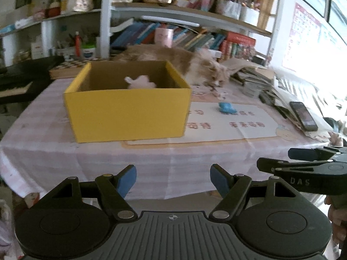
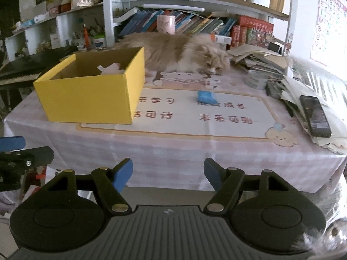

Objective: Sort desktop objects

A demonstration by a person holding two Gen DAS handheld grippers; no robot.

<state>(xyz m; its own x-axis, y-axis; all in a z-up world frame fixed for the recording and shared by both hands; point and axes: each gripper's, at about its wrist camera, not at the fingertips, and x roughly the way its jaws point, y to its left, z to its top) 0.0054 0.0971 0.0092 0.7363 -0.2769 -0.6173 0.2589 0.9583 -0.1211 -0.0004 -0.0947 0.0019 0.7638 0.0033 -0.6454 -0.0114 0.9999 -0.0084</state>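
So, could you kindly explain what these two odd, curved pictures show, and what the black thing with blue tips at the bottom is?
There is no robot here: a person holds a two-finger gripper in each hand, and a wide-angle camera on each looks forward along its fingers. One picture comes from the left gripper, the other from the right gripper; each also shows in the other's picture, at the edge. Both are open and hold nothing.

Ahead is a table with a pink cloth. On it stand a yellow box with a pale soft toy inside, a small blue object on the printed mat, a dark phone on papers at the right, and a cat lying behind.
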